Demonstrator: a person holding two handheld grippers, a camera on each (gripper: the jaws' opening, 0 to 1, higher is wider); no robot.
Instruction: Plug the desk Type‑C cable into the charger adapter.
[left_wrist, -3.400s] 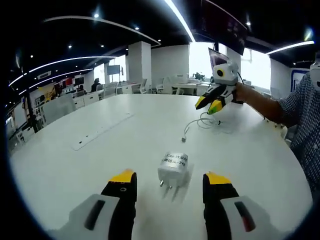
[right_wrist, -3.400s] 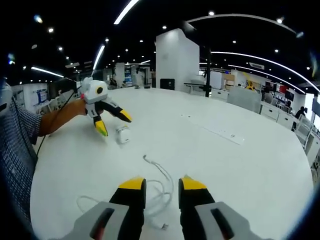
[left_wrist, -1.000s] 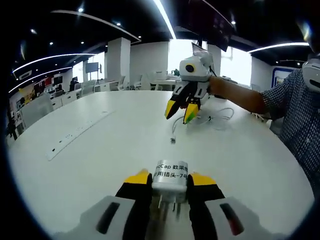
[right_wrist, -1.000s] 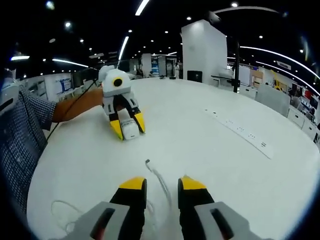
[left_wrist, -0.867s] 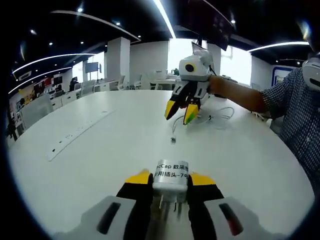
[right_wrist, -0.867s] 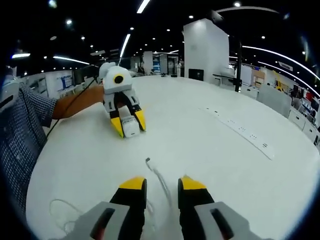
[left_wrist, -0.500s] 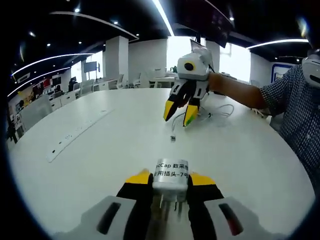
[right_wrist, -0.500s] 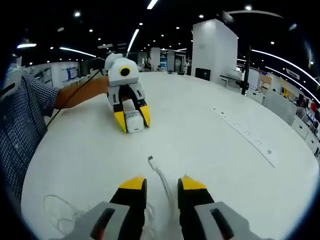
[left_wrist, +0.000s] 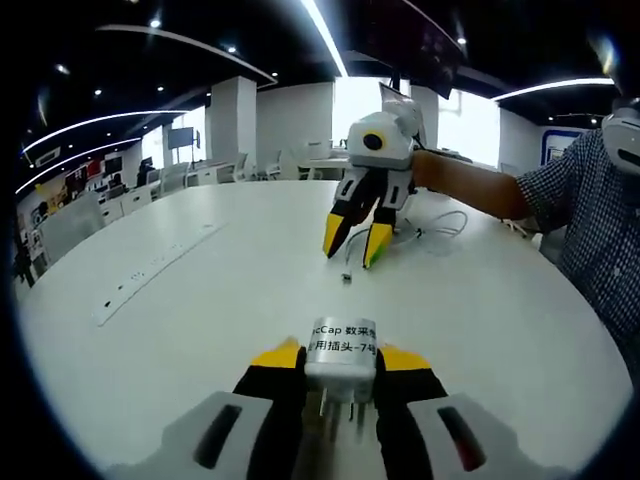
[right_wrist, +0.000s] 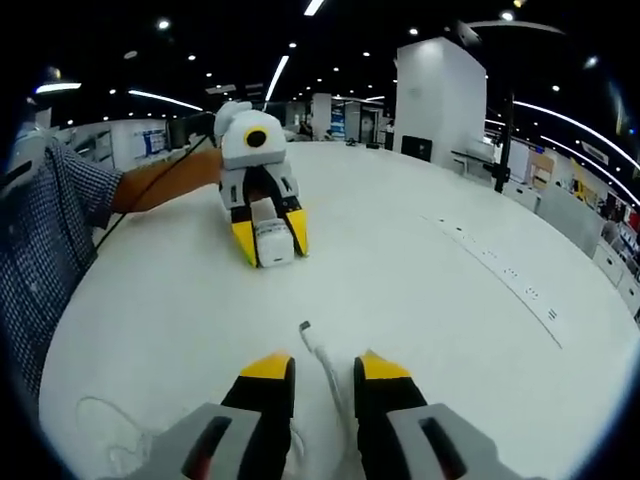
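On the counter (left_wrist: 200, 300): progress: charger adapter (left_wrist: 342, 347) gripped, cable (right_wrist: 322, 358) still unplugged; plug end lies loose
Left tongs (left_wrist: 338, 357): clamped on the adapter's sides
Right tongs (right_wrist: 312, 369): narrowly parted astride the cable near its plug; holding nothing, as far as I can judge

White charger adapter (left_wrist: 341, 350), white cable (right_wrist: 322, 360), white table (left_wrist: 200, 300), checked sleeve (left_wrist: 590, 215)

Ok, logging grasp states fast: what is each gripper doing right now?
Left gripper: shut on the adapter.
Right gripper: open, jaws either side of the cable, not gripping it.
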